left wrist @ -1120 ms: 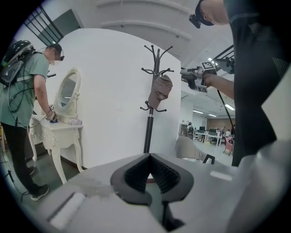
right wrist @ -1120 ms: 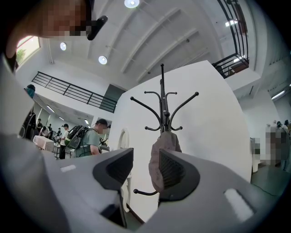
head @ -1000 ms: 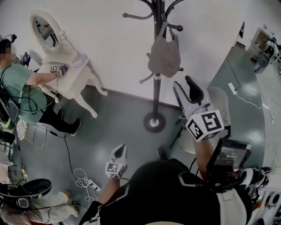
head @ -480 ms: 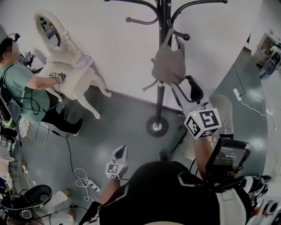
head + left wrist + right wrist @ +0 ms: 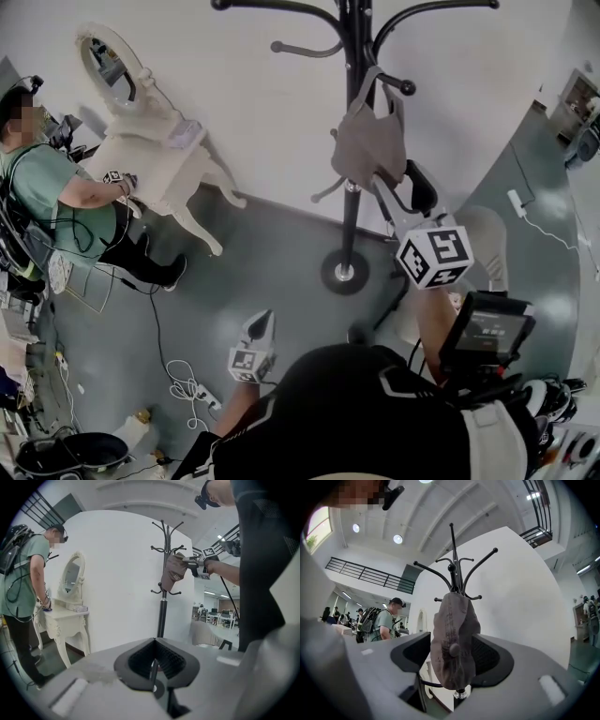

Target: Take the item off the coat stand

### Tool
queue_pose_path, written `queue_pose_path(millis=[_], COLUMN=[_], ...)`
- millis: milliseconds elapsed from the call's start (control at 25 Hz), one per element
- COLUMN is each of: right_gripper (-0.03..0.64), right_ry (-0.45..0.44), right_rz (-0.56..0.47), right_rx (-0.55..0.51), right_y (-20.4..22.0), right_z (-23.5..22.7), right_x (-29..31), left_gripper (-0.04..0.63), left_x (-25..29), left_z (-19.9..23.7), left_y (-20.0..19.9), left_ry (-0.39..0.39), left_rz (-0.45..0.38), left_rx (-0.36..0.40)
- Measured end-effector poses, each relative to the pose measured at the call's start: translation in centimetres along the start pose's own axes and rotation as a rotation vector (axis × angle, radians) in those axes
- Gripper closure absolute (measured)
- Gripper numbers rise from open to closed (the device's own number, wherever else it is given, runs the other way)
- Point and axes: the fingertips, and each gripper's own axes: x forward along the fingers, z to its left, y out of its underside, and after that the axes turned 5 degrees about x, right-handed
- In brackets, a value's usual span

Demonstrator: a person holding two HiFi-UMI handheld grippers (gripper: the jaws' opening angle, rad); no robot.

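Cap (image 5: pixel 452 634) is hanging on the coat stand (image 5: pixel 349 216), sitting between the jaws of the right gripper (image 5: pixel 398 192), which have just been opening wide and are not pressing it. The next move likely calls for closing on the cloth, then lifting it off the hook. Left gripper (image 5: pixel 259 326) is idling, jaws closed and empty.

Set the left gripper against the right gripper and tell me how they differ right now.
The left gripper has its jaws together on nothing. The right gripper has them wide apart, having just been opening, with the cap between them, not pinched. The left gripper sits low, well short of the coat stand; the right gripper is raised to it. Both carry a marker cube.
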Motion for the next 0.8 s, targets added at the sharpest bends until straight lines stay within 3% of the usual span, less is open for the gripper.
queue_pose_path(millis=[240, 520, 800], right_gripper=[0.337, 0.411, 0.542], right_ry=[-0.005, -0.022, -0.036], right_rz=[0.008, -0.011, -0.018], right_rx=[0.001, -0.002, 0.003], right_y=[0.4, 0.2, 0.5], right_z=[-0.1, -0.6, -0.2], right_x=[0.3, 2.1, 2.7], left_gripper=[0.579, 0.578, 0.578], left_x=[0.0, 1.0, 0.6], left_z=[-0.6, -0.2, 0.0], left_y=[0.2, 0.0, 0.2], left_ry=[0.009, 0.003, -0.015], left_rz=[0.007, 0.009, 0.014], left_rx=[-0.01, -0.012, -0.023])
